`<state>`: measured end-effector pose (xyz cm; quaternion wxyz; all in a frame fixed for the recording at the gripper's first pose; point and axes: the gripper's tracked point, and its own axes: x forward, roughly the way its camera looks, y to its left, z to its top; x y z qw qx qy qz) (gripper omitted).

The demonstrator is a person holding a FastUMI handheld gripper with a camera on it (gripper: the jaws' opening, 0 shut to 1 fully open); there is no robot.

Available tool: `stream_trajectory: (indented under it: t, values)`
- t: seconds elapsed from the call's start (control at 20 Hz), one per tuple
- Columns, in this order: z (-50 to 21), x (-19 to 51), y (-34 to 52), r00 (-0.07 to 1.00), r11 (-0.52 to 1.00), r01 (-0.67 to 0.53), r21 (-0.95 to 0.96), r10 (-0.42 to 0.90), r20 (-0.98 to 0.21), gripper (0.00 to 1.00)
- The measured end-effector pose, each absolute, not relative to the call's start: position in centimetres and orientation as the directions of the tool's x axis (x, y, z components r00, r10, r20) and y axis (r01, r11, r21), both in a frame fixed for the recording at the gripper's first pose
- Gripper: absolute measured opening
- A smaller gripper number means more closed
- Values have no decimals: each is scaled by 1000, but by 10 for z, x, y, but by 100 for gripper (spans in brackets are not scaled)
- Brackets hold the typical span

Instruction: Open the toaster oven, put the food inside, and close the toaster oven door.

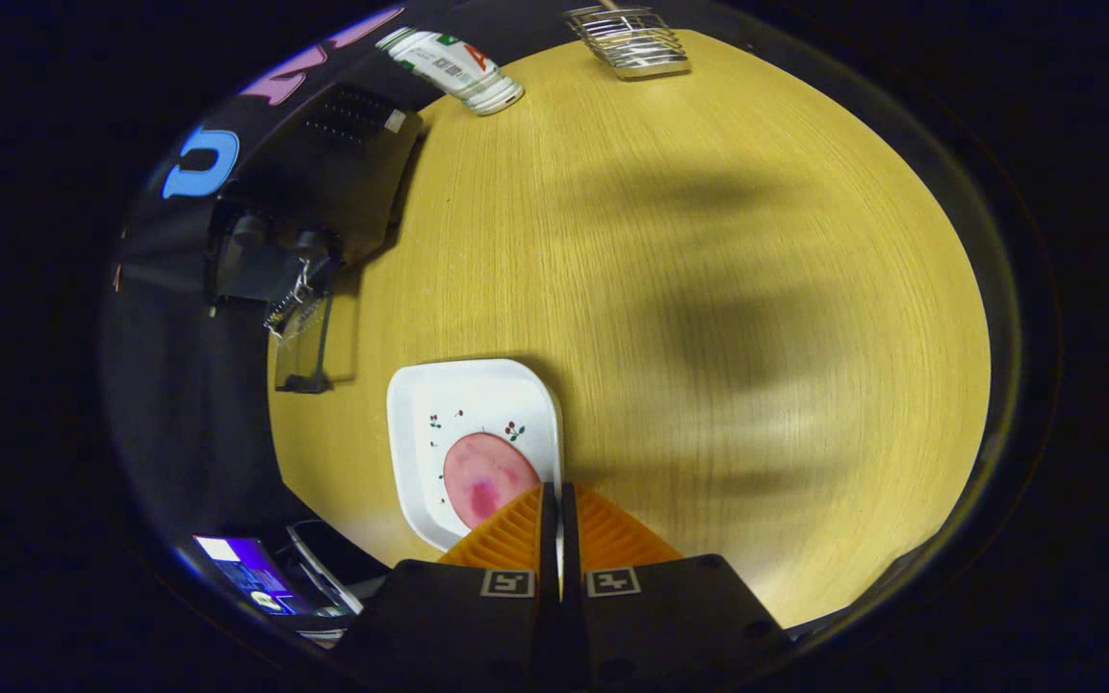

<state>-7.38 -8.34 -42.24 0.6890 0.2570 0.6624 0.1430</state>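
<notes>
A white square plate (439,404) sits on the yellow wooden table (728,289), and on it lies a round pink slice of food (482,476). My gripper (554,489) is shut, its fingers pressed together with nothing visible between them. The fingertips hover over the plate's near corner, just beside the food slice. Beyond the plate, at the table's edge by the wall, stands the black toaster oven (343,173) with its knobs facing me. Its glass door (304,346) hangs open, swung out from the front.
A white bottle with a label (458,67) and a wire basket (627,40) stand at the far end of the table. A lit screen (246,573) sits below the table edge near the plate. Shadows fall across the bare tabletop ahead of the fingers.
</notes>
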Motion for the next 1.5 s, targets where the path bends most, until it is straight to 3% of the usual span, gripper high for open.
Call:
stream_trajectory:
  t: [0.3, 0.55, 0.9, 1.5]
  values:
    - [-397, -83, -71, 214, 702, 281, 655, 619, -755, 5]
    - [-361, -98, -43, 281, 634, 392, 667, 607, -743, 5]
    - [-309, -100, 57, 346, 489, 532, 691, 619, -705, 5]
    - [-294, -20, 215, 544, 219, 719, 660, 414, -730, 5]
